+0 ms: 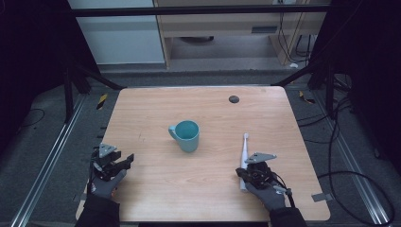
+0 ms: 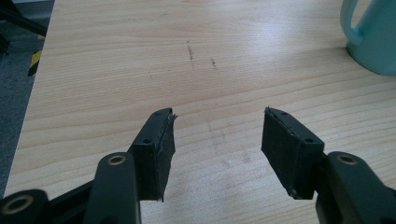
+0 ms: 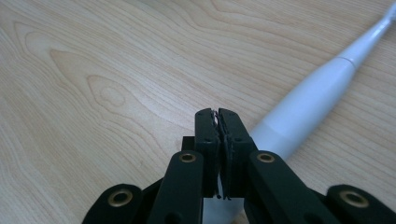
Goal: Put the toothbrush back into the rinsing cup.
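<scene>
**benchwatcher:** Two claws in play, but only one matters right now. The right claw (image 3: 218, 114) has its jaws pressed flat together with nothing between them, and it sits right over the fat end of the white electric toothbrush (image 3: 308, 100). From that claw's own camera the handle passes under the jaws and runs off up and to the right, getting thinner toward the neck.

**mugfan_22:** So is it actually holding the thing?

**benchwatcher:** Nope. Pads are closed on each other, brush just lies on the tabletop (image 1: 156, 118) beside and below them. From the overhead camera the toothbrush (image 1: 244, 151) lies nearly straight away from the person, thick end at the right claw (image 1: 250, 174), brush head pointing at the far edge.

**mugfan_22:** And the other hand?

**benchwatcher:** Left claw (image 2: 218, 133) is spread wide over bare wood, well apart from the brush, on the far left side. The teal mug (image 1: 185, 135) stands upright between the two hands, a bit further back, handle turned left.

**mugfan_22:** So right hand's job, obviously.

**benchwatcher:** I'd say so. My guess is the jaws need to open and straddle the handle across its width, since its long axis runs about in line with where the claw points. The mug lies up and to the left of the brush.
</scene>
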Demonstrator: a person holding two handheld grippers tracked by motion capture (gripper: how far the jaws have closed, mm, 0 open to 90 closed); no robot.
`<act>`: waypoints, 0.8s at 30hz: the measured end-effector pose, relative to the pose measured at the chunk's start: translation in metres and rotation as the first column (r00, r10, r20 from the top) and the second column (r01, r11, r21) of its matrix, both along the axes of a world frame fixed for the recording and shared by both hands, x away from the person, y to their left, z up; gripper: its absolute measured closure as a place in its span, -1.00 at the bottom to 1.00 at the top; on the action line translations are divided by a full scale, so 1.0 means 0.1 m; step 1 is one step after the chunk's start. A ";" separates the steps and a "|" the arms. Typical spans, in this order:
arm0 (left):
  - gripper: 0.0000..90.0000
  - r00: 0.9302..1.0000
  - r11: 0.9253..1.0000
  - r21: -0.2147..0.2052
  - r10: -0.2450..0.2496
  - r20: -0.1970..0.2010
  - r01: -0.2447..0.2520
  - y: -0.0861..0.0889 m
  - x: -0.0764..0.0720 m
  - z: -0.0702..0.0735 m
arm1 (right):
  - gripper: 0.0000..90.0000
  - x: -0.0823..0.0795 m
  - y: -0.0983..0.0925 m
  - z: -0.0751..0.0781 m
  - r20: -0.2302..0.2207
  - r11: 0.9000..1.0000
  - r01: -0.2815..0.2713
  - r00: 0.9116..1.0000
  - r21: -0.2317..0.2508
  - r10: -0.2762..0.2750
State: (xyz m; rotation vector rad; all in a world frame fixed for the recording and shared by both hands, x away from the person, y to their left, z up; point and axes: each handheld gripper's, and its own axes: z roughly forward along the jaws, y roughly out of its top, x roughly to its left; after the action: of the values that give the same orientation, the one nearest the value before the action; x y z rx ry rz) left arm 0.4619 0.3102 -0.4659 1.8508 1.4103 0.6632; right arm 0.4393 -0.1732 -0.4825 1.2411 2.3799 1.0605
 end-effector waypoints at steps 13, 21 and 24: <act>-0.04 1.000 1.000 0.000 0.000 0.000 0.000 0.00 0.00 0.00 | 0.92 -0.01 -0.04 -0.01 -0.006 1.000 0.006 1.000 -0.013 -0.007; -0.04 1.000 1.000 0.000 0.000 -0.001 0.000 0.00 0.00 0.00 | 0.88 -0.01 -0.06 0.05 0.013 1.000 0.013 1.000 0.007 -0.013; -0.04 1.000 1.000 0.000 0.001 -0.002 -0.001 0.01 0.00 0.00 | 0.84 0.00 -0.07 0.11 0.029 1.000 0.021 0.999 0.015 -0.021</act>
State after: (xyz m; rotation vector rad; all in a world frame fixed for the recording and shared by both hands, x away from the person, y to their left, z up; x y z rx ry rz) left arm 0.4621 0.3109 -0.4660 1.8510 1.4126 0.6618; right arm 0.4390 -0.1804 -0.4710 1.2445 2.3364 1.0839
